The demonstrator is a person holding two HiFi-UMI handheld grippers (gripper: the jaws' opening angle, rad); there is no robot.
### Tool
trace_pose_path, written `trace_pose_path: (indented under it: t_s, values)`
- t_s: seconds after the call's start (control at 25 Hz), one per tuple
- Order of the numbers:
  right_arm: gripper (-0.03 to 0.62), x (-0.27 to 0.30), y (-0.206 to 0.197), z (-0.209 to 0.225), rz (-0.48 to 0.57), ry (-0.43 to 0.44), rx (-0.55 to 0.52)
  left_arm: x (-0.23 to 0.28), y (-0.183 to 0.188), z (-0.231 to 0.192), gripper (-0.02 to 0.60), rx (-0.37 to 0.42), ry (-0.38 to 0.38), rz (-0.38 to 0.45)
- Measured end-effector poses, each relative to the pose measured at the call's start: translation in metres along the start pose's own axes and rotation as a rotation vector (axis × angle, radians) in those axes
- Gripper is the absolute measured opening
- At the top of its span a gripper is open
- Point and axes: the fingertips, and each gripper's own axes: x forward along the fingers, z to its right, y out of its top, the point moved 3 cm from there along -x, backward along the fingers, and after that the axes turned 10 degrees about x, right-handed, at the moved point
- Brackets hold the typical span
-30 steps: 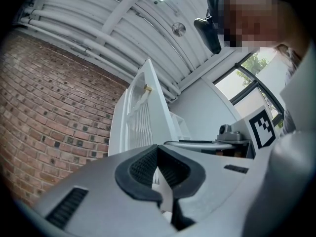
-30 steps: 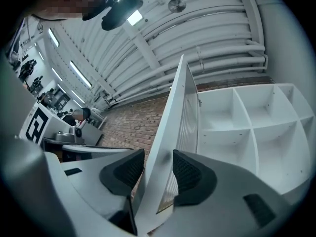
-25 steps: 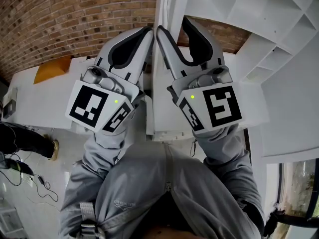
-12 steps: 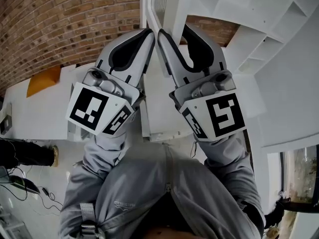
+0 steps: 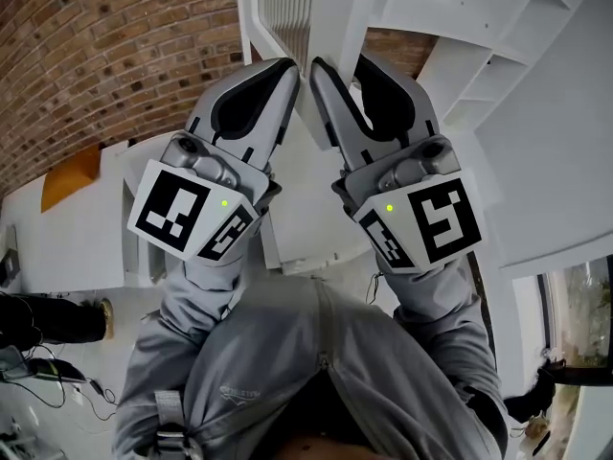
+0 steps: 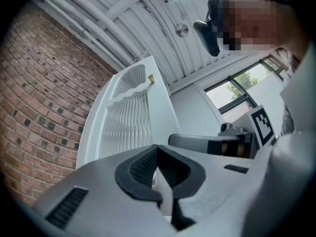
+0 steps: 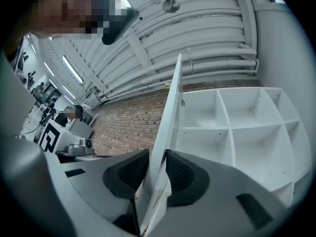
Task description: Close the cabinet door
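cabinet door (image 5: pixel 283 17) swung leftward, edge in closing right tongs (image 5: pixel 335 62); shut left tongs (image 5: pixel 285 65) beside

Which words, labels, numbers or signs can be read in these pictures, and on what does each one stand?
No text can be read as words or numbers.
Small print on the grey trousers: too small and blurred to read.
Left marker cube and right marker cube: black-and-white square patterns, not letters.
Cabinet door: plain white, no print.
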Motion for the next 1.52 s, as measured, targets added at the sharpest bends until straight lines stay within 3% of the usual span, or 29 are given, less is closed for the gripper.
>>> trace_pose_path:
  t_s: [0.96, 1.32, 1.52]
  values:
    - [0.101, -0.013, -0.003, 0.079, -0.030, -0.100, 0.102, 0.046, -0.032, 0.009, 0.006, -0.073, -0.177, -0.003]
    - [0.106, -0.012, -0.009, 0.117, -0.013, -0.037, 0.138, 0.062, -0.052, 0.011, 0.005, -0.065, -0.171, -0.042]
    - [0.109, -0.009, -0.012, 0.143, -0.005, 0.023, 0.163, 0.088, -0.058, 0.015, 0.006, -0.058, -0.132, -0.039]
